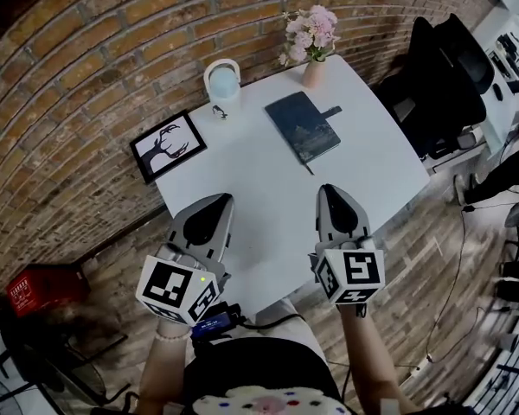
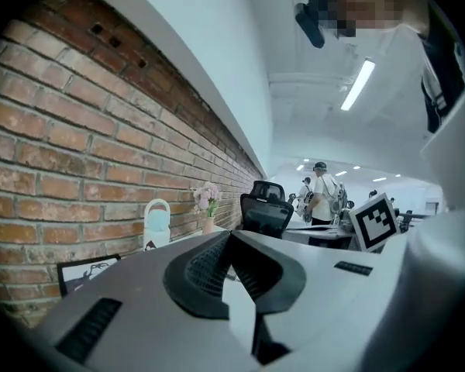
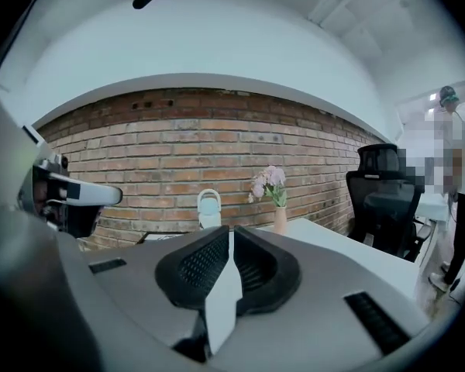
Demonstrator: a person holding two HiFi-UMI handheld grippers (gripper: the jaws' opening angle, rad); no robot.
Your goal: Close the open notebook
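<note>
Both grippers hang over the near edge of the white table (image 1: 242,188), jaws pressed together with nothing between them, as each gripper's own view shows plainly. The left gripper (image 1: 218,204) and the right gripper (image 1: 333,199) both point away from the person toward the brick wall (image 1: 86,67).

The dark blue notebook (image 1: 302,126) lies flat on the far half of the table, well apart from both tools, almost straight ahead of the right gripper and off to the right of the left one, so the right is the nearer. Its long axis runs roughly away from the person, tilted a little leftward at the far end, with a small strap tab (image 1: 330,111) jutting from its right edge. It reads as already shut (one cover face up, no pages showing), so little seems left to do.

Neither gripper view shows the notebook; each tool's own body blocks the tabletop there. A thin sliver at the notebook's near corner is too small to name. The vase of pink flowers (image 1: 311,46) stands just beyond it.
</note>
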